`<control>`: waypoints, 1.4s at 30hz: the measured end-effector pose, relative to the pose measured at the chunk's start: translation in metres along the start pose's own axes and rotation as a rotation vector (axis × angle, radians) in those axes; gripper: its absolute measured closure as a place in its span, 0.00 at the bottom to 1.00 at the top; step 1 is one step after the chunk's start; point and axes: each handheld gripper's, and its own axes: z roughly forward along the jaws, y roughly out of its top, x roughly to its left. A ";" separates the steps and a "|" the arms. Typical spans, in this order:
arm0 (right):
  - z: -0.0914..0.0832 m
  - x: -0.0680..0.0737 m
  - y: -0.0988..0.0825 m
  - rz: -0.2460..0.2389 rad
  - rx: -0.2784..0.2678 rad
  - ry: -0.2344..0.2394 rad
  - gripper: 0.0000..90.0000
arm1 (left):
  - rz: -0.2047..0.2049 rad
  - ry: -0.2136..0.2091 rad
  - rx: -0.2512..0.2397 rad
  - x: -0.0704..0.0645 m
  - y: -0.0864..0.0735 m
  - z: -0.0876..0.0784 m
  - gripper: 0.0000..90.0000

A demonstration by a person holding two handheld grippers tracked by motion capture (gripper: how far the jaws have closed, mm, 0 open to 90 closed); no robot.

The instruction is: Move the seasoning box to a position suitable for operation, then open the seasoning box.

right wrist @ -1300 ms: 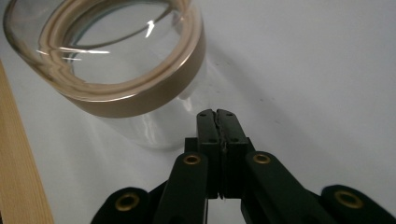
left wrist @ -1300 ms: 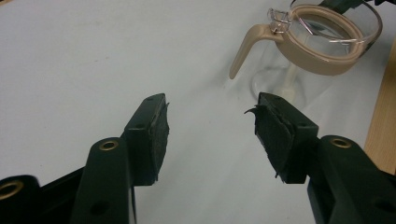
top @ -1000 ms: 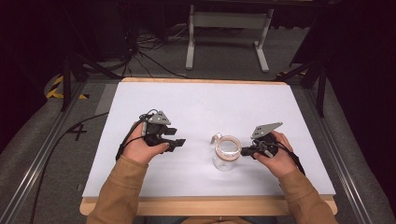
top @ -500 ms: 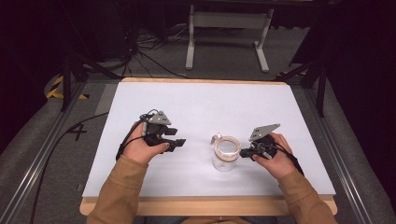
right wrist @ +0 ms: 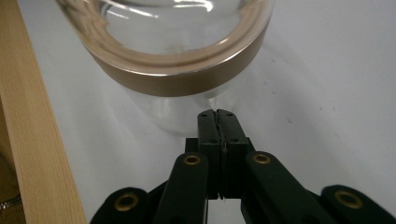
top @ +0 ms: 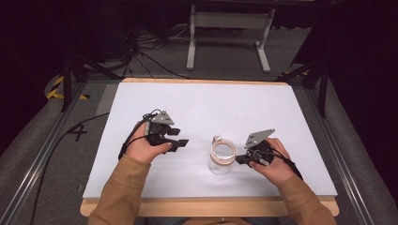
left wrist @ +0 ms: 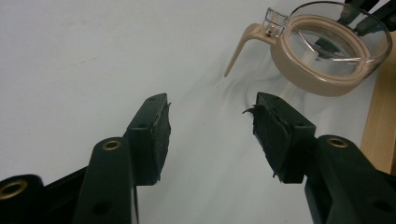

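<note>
A clear glass jar (top: 221, 157) with a tan lid ring and a small tan latch stands upright on the white table (top: 211, 103), toward the near edge. My right gripper (top: 238, 160) lies just right of it, jaws shut with nothing between them. In the right gripper view its tips (right wrist: 217, 113) sit right at the glass wall under the tan band of the jar (right wrist: 177, 77); I cannot tell if they touch. My left gripper (top: 183, 142) rests left of the jar, open and empty. In the left gripper view it (left wrist: 210, 126) points at the jar (left wrist: 322, 70) from a short distance.
The table's wooden front edge (top: 206, 206) runs just behind both hands. A metal stand (top: 227, 21) and floor cables lie beyond the far edge. Aluminium rails (top: 42, 164) flank the table. Bare white surface spreads toward the back.
My right gripper has crept slightly closer to the jar's side. The left gripper and the jar have stayed where they were.
</note>
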 end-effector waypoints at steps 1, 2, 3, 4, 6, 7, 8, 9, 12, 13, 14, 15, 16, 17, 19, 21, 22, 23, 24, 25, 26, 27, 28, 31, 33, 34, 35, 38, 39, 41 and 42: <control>0.000 0.001 0.000 -0.001 0.000 0.002 1.00 | 0.015 -0.006 0.009 0.001 0.001 0.000 0.53; 0.001 0.002 0.001 -0.003 0.000 0.000 1.00 | 0.016 -0.011 0.008 0.000 0.001 0.001 0.54; 0.001 0.003 0.001 -0.005 0.002 0.004 1.00 | 0.017 -0.017 -0.003 0.000 0.001 0.002 0.55; 0.002 0.004 0.001 -0.008 0.006 0.002 1.00 | 0.020 -0.026 -0.001 0.000 0.001 0.003 0.56; 0.003 0.007 0.001 -0.015 0.009 0.005 1.00 | 0.026 -0.033 0.000 -0.001 0.002 0.004 0.57; 0.003 0.008 0.002 -0.016 0.010 0.010 1.00 | 0.026 -0.033 -0.001 -0.001 0.003 0.004 0.57; 0.004 0.009 0.002 -0.019 0.009 0.014 1.00 | 0.027 -0.034 0.006 -0.001 0.003 0.004 0.57; 0.004 0.010 0.002 -0.025 0.009 0.019 1.00 | 0.024 -0.032 0.007 -0.001 0.003 0.005 0.57; 0.006 0.013 0.003 -0.039 0.010 0.024 1.00 | 0.035 -0.033 0.004 0.001 0.003 0.005 0.58; 0.006 0.013 0.003 -0.039 0.010 0.024 1.00 | 0.035 -0.033 0.004 0.001 0.003 0.005 0.60; 0.008 0.016 0.004 -0.037 0.012 0.022 1.00 | 0.025 -0.046 0.002 0.000 0.003 0.006 0.61; 0.008 0.017 0.004 -0.039 0.014 0.025 1.00 | 0.027 -0.052 0.009 0.000 0.003 0.006 0.62; 0.009 0.018 0.005 -0.040 0.017 0.023 1.00 | 0.024 -0.054 0.009 0.000 0.004 0.007 0.63; 0.009 0.018 0.005 -0.040 0.017 0.023 1.00 | 0.024 -0.054 0.009 0.000 0.004 0.007 0.63; 0.011 0.019 0.005 -0.048 0.014 0.026 1.00 | 0.016 -0.060 0.017 0.000 0.004 0.007 0.65; 0.010 0.019 0.005 -0.043 0.007 0.031 1.00 | 0.016 -0.058 0.017 0.001 0.004 0.006 0.67; 0.009 0.018 0.004 -0.041 0.006 0.032 1.00 | 0.008 -0.059 0.019 0.001 0.005 0.005 0.68; 0.009 0.018 0.004 -0.041 0.006 0.032 1.00 | 0.008 -0.059 0.019 0.001 0.005 0.005 0.70; 0.008 0.017 0.004 -0.039 0.003 0.034 1.00 | 0.011 -0.058 0.021 0.002 0.006 0.004 0.70; 0.003 0.015 0.002 -0.026 -0.005 0.026 1.00 | 0.011 -0.059 0.017 0.002 0.006 0.004 0.73; 0.000 0.013 0.001 -0.020 -0.013 0.017 1.00 | 0.012 -0.058 0.019 0.002 0.009 0.002 0.74; 0.000 0.013 0.001 -0.020 -0.013 0.017 1.00 | 0.012 -0.058 0.019 0.002 0.009 0.002 0.75; -0.002 0.012 0.000 -0.017 -0.020 0.011 1.00 | 0.014 -0.058 0.014 0.002 0.011 0.001 0.75; -0.014 0.006 -0.006 0.009 -0.045 -0.017 1.00 | 0.024 -0.079 -0.021 0.001 0.016 -0.003 0.80; -0.020 0.002 -0.011 0.024 -0.058 -0.031 1.00 | 0.024 -0.101 -0.052 -0.001 0.019 -0.004 0.83; -0.025 -0.001 -0.014 0.037 -0.067 -0.037 1.00 | 0.032 -0.107 -0.056 -0.001 0.020 -0.004 0.85; -0.027 -0.002 -0.015 0.048 -0.071 -0.043 1.00 | 0.039 -0.109 -0.070 -0.001 0.022 -0.004 0.86; -0.035 -0.006 -0.021 0.072 -0.092 -0.059 1.00 | 0.040 -0.131 -0.107 -0.003 0.027 -0.001 0.90; -0.037 -0.008 -0.023 0.080 -0.097 -0.064 1.00 | 0.038 -0.137 -0.122 -0.003 0.028 0.001 0.90; -0.040 -0.009 -0.026 0.092 -0.104 -0.071 1.00 | 0.037 -0.147 -0.127 -0.004 0.032 0.007 0.90; -0.041 -0.010 -0.027 0.093 -0.108 -0.073 1.00 | 0.037 -0.147 -0.130 -0.004 0.033 0.010 0.90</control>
